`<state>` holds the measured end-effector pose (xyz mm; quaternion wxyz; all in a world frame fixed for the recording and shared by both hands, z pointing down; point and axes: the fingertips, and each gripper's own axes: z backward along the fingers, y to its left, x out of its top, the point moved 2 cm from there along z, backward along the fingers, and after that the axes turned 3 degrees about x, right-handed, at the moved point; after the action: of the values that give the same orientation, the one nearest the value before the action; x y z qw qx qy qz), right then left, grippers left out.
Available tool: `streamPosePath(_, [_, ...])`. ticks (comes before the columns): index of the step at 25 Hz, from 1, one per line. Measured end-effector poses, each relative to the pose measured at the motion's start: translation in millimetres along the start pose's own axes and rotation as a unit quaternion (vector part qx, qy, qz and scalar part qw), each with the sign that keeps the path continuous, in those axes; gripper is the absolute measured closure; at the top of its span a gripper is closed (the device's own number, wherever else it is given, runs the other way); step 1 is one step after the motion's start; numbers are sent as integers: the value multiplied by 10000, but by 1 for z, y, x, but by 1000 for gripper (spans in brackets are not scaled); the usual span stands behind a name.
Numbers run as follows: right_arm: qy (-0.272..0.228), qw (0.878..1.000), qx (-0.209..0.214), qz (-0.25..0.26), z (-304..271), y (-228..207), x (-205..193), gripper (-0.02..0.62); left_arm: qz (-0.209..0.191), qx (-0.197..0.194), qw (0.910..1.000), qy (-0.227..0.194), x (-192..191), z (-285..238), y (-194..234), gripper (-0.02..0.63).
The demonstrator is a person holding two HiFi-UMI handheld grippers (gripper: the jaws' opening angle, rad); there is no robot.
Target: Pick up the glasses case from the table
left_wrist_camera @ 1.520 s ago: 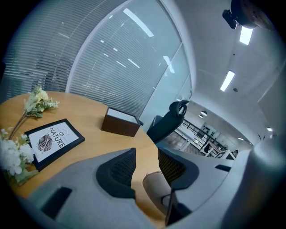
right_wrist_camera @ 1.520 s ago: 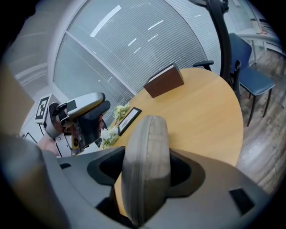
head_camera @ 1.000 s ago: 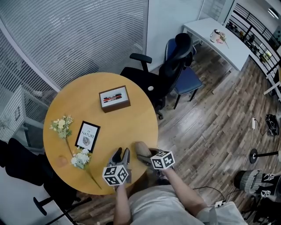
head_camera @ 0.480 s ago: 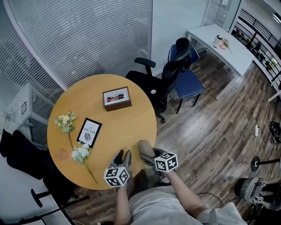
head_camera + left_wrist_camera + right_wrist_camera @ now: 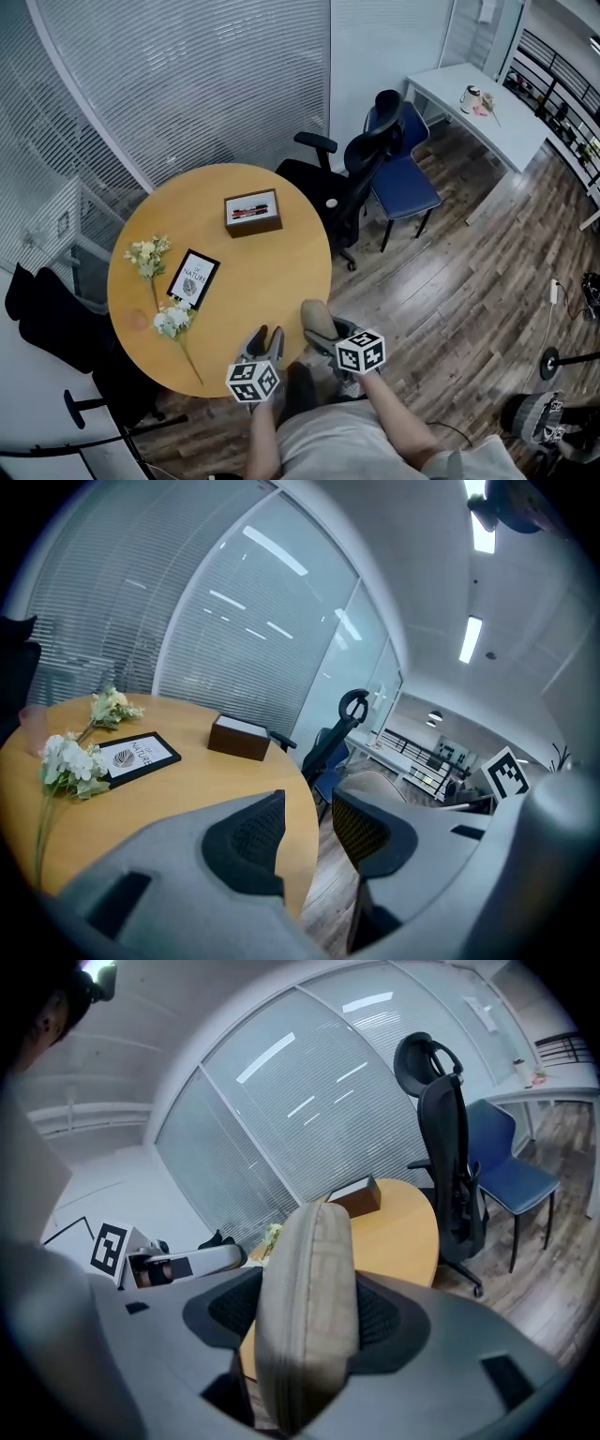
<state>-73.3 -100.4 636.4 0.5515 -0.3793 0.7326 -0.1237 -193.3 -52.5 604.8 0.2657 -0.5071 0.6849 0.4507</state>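
Nearest the camera, the right gripper point(image 5: 325, 330) is clamping a grey-beige, fabric-covered oval glasses case point(image 5: 307, 1305) across its short width, jaws spread wide around it and both dark textured pads pressing on its sides. The case is sitting on edge between them, just off the near rim of the round light-wood table point(image 5: 272, 272) and apparently clear of its top rather than resting on it. Beside it, the left gripper point(image 5: 307, 822) is hanging idle over the table's near edge, its jaws standing a little apart with nothing between them. Further across the tabletop, two sprigs of white artificial flowers point(image 5: 172, 321) are lying around a black-framed white card point(image 5: 193, 278), and a small brown box with a white top point(image 5: 252, 212) is sitting towards the far side, well apart from the grippers. Beyond the table, a black office chair point(image 5: 347, 178) and a blue chair point(image 5: 405, 183) are standing before the slatted glass wall. The pick-up itself is looking complete, with the case off the table. What remains, by this reading, is only keeping a steady grip on the rounded shell so that it is not slipping or twisting between the pads.
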Motion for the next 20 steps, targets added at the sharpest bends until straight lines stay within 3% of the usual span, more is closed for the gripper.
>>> streamPosePath(20, [-440, 9981, 379, 227, 66, 12, -5, 321, -234, 189, 9995, 33, -38, 28, -56, 454])
